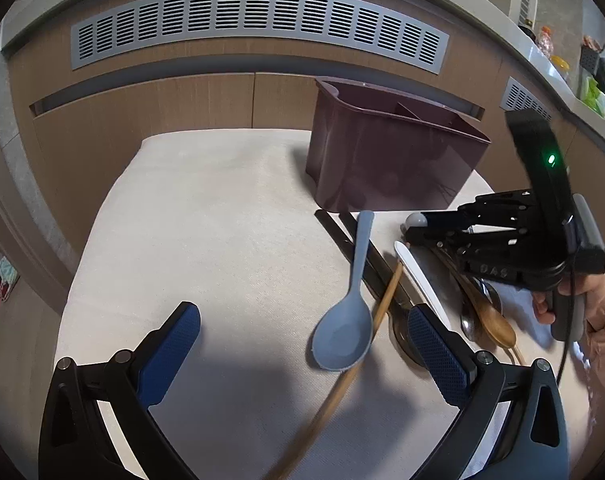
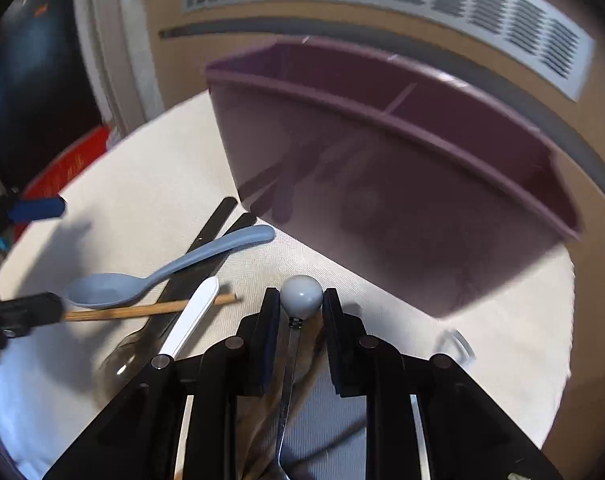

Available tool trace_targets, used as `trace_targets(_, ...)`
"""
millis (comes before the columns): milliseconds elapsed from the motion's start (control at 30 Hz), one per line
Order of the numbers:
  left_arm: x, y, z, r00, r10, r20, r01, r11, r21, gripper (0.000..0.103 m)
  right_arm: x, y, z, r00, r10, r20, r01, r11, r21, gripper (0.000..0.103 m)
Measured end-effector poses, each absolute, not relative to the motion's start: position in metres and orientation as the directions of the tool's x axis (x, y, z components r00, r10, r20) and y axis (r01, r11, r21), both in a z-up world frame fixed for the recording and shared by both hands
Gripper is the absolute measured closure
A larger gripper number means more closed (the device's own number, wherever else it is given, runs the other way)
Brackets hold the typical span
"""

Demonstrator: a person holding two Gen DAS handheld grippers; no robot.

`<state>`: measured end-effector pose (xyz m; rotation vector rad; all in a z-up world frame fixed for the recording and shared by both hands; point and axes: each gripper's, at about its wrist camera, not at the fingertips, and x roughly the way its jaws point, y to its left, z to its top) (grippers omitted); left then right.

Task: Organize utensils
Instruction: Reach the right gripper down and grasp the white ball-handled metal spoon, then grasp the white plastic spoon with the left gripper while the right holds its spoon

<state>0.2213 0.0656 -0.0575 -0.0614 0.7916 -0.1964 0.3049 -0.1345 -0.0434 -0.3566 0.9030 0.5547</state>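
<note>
Two grippers over a beige mat (image 1: 206, 216), utensils piled at its right side. Right gripper (image 2: 301, 300) clamped on a metal utensil with a grey ball end (image 2: 302, 295): the ball sits between the fingertips, pads against it on both sides, thin metal shaft (image 2: 289, 380) running back under the gripper. In the left wrist view the same gripper (image 1: 412, 226) comes in from the right, held by a hand (image 1: 574, 300), ball (image 1: 415, 220) at its tip, just above the pile. Whether the utensil is clear of the mat, cannot tell.

Left gripper (image 1: 298, 328) wide open, blue pads (image 1: 174, 344) apart, nothing between them touching; it hovers over the blue spoon (image 1: 348, 320).

Pile: blue spoon lying on two black chopsticks (image 1: 354, 248), bowl toward the left gripper; bamboo chopstick (image 1: 386, 300) crossing under the spoon; white handle (image 1: 418, 276) beside it; wooden spoon (image 1: 490, 320) and a metal spoon (image 1: 468, 324) further right, under the right gripper.

Maroon caddy (image 1: 386, 160) upright at the mat's far right, divided into compartments, what is seen of them empty. Just beyond the pile, not touching it.
</note>
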Motion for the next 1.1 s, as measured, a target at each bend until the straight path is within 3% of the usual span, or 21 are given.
trace_targets(100,0.222,0.056,-0.055,0.683,-0.204,-0.701,0.175,0.978,-0.114,0.002,0.286,-0.159,-0.029,0.528,0.3,-0.795,-0.539,0.842,-0.04,0.083)
trace_targets(167,0.225,0.046,-0.053,0.674,-0.226,-0.703,0.201,0.972,-0.119,0.011,0.276,-0.176,-0.022,0.541,0.311,-0.782,-0.506,0.862,-0.007,0.083)
trace_targets(233,0.232,0.034,-0.051,0.641,-0.26,-0.722,0.229,0.963,-0.144,0.031,0.27,-0.188,-0.018,0.564,0.306,-0.767,-0.47,0.883,0.007,0.083)
trace_targets(333,0.242,0.012,-0.051,0.571,-0.332,-0.751,0.275,0.939,-0.205,0.047,0.256,-0.213,-0.012,0.594,0.311,-0.742,-0.424,0.905,0.039,0.083)
trace_targets(433,0.251,-0.014,-0.057,0.508,-0.328,-0.797,0.3,0.934,-0.193,0.064,0.258,-0.217,-0.02,0.593,0.342,-0.728,-0.402,0.91,0.1,0.083)
trace_targets(700,0.282,-0.045,-0.069,0.442,-0.225,-0.868,0.26,0.959,-0.116,0.073,0.251,-0.22,-0.027,0.611,0.362,-0.704,-0.396,0.91,0.124,0.083)
trace_targets(767,0.287,-0.048,-0.072,0.445,-0.204,-0.872,0.257,0.962,-0.094,0.086,0.246,-0.223,-0.026,0.612,0.37,-0.699,-0.401,0.907,0.129,0.083)
trace_targets(800,0.289,-0.048,-0.074,0.448,-0.205,-0.87,0.255,0.962,-0.095,0.087,0.244,-0.223,-0.026,0.613,0.374,-0.695,-0.402,0.906,0.133,0.083)
trace_targets(1100,0.243,-0.045,-0.034,0.621,-0.264,-0.738,0.288,0.953,-0.098,0.096,0.209,-0.224,-0.004,0.67,0.368,-0.645,-0.393,0.913,0.113,0.083)
